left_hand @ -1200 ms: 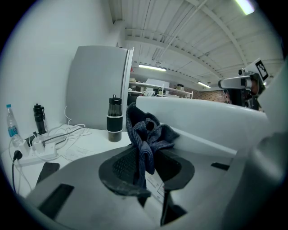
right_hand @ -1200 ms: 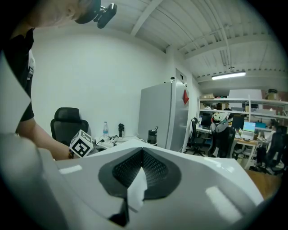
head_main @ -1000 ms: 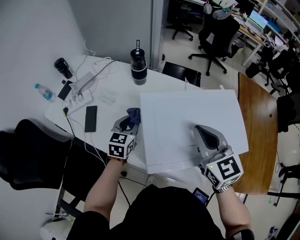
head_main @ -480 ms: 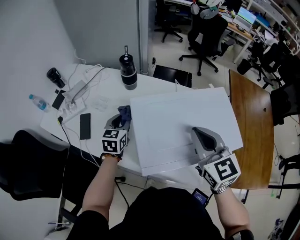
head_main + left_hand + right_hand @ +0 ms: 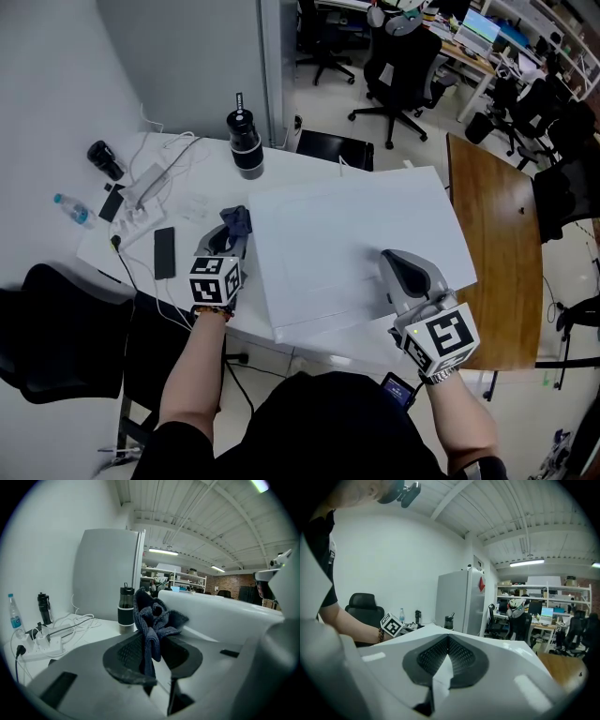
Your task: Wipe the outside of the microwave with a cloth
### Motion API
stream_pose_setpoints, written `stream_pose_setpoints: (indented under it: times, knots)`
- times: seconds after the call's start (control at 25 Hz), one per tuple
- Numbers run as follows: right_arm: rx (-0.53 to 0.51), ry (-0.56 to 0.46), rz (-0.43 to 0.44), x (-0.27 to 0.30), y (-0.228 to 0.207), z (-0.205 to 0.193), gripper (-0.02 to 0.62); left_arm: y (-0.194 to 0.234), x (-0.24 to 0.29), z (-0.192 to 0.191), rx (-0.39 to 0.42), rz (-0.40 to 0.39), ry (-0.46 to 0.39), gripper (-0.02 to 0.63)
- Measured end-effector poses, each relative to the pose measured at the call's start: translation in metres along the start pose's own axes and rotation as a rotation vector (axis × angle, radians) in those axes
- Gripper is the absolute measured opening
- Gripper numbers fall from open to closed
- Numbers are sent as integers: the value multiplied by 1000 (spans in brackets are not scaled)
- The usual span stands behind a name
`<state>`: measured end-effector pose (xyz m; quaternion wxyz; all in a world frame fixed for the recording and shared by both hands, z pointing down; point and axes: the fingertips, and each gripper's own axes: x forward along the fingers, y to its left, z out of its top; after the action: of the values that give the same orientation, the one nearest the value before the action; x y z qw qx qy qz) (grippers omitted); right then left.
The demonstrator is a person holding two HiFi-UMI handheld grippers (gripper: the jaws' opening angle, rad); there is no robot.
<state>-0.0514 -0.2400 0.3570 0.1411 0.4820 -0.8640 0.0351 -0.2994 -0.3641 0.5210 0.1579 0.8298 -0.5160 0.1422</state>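
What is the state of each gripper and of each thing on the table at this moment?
left gripper, shut on the cloth
cloth, bunched, pinched between the jaws
right gripper, shut, empty
microwave, door side out of view
tumbler, upright, lid on
water bottle, upright, capped
phone, lying flat, screen dark

Bright even ceiling tube light [image 5: 161,551]; soft shadows; gripper views fisheye, vignetted.
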Motion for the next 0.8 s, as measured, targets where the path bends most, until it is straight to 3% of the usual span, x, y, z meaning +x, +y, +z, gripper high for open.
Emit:
stream_pose_setpoints:
  times: [0.6,0.8]
  knots:
    - [24,-27,50,-21,23,-3,2,-18,-74,39,31,40,-108,104]
    - [22,-52,97,-39,28,1,1,-46,-116,65,70,56,-166,104]
